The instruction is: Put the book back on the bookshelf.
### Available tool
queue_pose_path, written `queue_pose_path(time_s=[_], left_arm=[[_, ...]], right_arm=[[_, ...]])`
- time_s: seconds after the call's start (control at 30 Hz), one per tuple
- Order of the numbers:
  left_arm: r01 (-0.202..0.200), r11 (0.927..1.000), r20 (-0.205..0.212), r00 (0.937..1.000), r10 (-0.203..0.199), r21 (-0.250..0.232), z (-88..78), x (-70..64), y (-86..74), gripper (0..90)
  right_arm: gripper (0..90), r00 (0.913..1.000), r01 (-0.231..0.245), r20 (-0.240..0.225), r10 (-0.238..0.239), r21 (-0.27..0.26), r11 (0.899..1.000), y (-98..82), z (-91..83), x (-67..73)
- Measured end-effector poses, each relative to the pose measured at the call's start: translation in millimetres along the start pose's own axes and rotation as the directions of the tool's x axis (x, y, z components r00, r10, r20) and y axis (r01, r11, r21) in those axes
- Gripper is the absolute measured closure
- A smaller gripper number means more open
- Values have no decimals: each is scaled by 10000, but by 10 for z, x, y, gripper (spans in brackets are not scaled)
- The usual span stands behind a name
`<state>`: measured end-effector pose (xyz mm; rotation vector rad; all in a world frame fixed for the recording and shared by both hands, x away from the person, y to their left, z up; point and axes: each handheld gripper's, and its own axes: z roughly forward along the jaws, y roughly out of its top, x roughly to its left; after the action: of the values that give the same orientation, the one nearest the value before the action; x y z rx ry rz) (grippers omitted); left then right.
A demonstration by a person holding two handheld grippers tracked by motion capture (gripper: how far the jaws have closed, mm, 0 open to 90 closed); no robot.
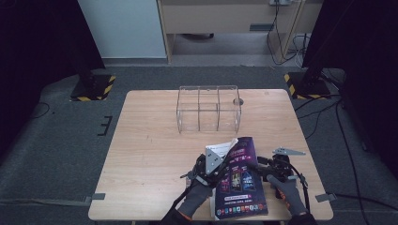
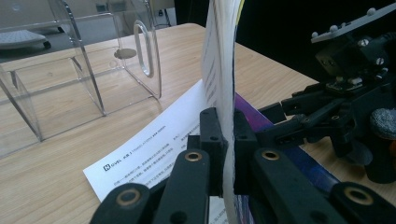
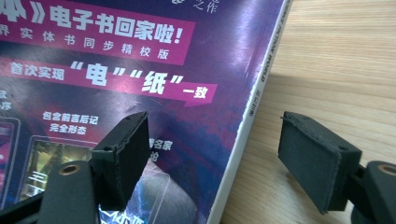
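One purple magazine [image 1: 240, 180] lies near the wooden table's [image 1: 145, 154] front edge, long axis running front to back, tilted slightly rightward at the far end. The left gripper [image 2: 227, 140] is clenched on its lifted cover page (edge-on, upright), above one printed white sheet [image 2: 149, 144]. The right gripper [image 3: 212, 161] stands with jaws apart astride the spine. One clear acrylic organizer [image 1: 208, 108] sits beyond, well apart.

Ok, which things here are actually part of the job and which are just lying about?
In the job:
- purple book, cover lifted by the left claw
- right claw, open at the spine
- white sheet under the cover

Lying about:
- clear acrylic organizer
- floor cables
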<state>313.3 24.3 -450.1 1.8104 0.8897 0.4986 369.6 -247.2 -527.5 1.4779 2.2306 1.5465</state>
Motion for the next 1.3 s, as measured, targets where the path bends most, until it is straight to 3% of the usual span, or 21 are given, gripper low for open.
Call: queue_pose_path(time_s=[0.13, 0.6, 1.0, 1.3], left_arm=[[-5, 10000, -6, 10000, 5, -49, -7, 2, 2, 869], [-31, 10000, 16, 10000, 31, -63, 3, 1, -12, 868], [244, 9995, 2, 9997, -244, -218, -47, 86, -26, 868], [442, 9987, -7, 9990, -442, -272, -64, 147, -46, 866]], right_arm=[[249, 9986, -205, -483, 211, 120, 9997, -5, 40, -14], [306, 9913, -460, -1201, 547, 743, 9962, -6, 109, 59], [532, 9923, -641, -1007, 727, 859, 9942, 12, 82, 130], [703, 9802, -1397, -1319, 1476, 666, 9879, 39, 14, 134]])
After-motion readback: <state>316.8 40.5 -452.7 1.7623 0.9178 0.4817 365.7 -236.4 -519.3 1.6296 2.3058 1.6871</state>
